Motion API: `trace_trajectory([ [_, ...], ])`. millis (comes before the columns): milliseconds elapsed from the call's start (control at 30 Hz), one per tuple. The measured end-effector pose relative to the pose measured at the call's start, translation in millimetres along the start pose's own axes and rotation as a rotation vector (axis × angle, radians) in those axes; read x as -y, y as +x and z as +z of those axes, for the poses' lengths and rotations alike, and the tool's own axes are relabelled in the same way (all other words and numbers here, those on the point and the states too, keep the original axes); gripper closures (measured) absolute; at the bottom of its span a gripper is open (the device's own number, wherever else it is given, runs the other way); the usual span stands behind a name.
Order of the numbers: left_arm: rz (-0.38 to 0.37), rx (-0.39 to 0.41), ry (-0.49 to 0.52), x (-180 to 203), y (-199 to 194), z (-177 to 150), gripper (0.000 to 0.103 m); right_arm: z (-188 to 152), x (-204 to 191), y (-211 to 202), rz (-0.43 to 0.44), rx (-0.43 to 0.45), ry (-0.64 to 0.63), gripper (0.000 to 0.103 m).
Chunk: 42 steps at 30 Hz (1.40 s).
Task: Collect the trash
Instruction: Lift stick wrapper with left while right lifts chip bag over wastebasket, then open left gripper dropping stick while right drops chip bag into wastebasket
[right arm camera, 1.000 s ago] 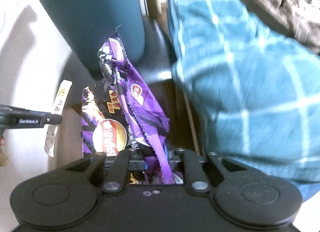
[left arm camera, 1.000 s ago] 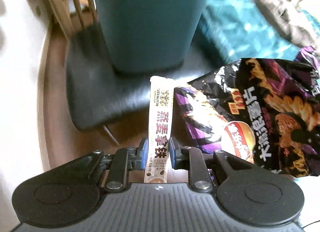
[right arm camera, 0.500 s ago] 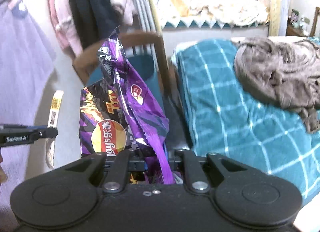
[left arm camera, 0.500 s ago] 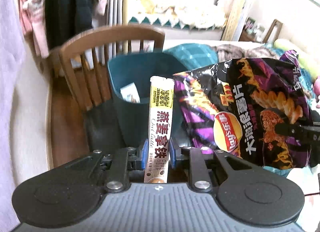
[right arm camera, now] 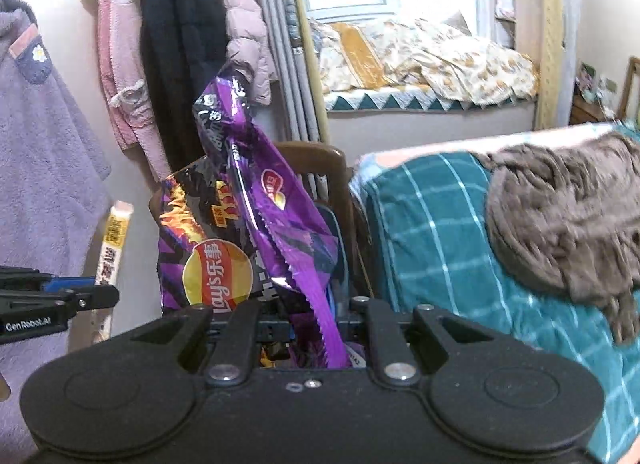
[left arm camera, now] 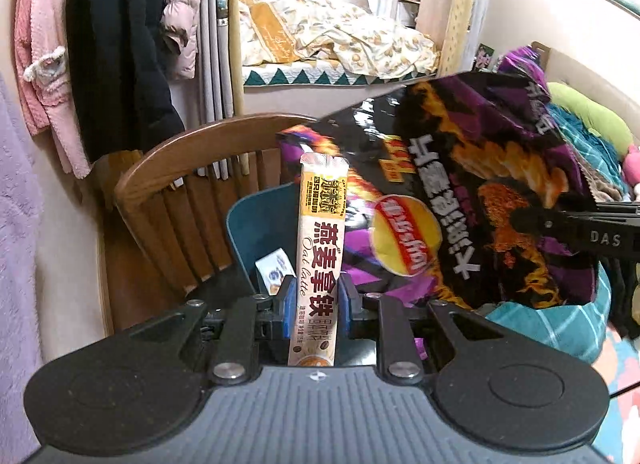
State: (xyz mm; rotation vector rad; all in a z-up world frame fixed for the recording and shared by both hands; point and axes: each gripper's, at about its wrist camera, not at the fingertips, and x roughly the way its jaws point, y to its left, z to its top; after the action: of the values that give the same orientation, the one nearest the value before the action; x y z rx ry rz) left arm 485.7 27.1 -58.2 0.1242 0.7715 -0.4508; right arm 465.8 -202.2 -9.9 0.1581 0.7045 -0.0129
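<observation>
Bedroom: teal bin (left arm camera: 256, 219), seemingly on wooden chair (left arm camera: 168, 167); left gripper (left arm camera: 314, 300) clamping sachet (left arm camera: 320, 248), right gripper (right arm camera: 316, 328) chip bag (right arm camera: 216, 248).

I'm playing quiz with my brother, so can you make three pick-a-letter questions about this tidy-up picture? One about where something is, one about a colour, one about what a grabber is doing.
1. Where does the teal trash bin stand?
A. on the wooden chair
B. on the bed
C. hanging on the wall

2. What colour is the chip bag mostly?
A. green and white
B. purple and black
C. plain yellow

3. What is the left gripper doing?
A. standing open with nothing in it
B. shut on a sock
C. shut on the oat latte sachet

Answers:
1. A, the bin sits on the seat in front of the chair's curved back.
2. B, its wrapper is purple and black with flame print.
3. C, the blue pads press both sides of the sachet.
</observation>
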Motion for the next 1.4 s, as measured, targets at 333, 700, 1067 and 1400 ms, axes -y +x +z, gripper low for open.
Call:
trace_trajectory([
  [333,0.070,-0.079,-0.125,-11.4,103.5,66.0,0.082,60.9,-9.1,103.9,0.076,-0.068,-0.173,0.090],
  [700,0.142,-0.306,-0.289,-13.5,220.9,68.3,0.082,70.5,-25.8,205.2,0.225,-0.258,-0.482,0.088],
  [1067,0.196,-0.459,-0.391,-30.6,270.1,50.3,0.082,61.8,-43.0,257.7,0.309,-0.351,-0.581,0.079],
  [1400,0.209,-0.577,-0.437,-38.0,307.0,38.4,0.081,40.0,-27.1,288.0,0.345,-0.481,-0.555,0.054],
])
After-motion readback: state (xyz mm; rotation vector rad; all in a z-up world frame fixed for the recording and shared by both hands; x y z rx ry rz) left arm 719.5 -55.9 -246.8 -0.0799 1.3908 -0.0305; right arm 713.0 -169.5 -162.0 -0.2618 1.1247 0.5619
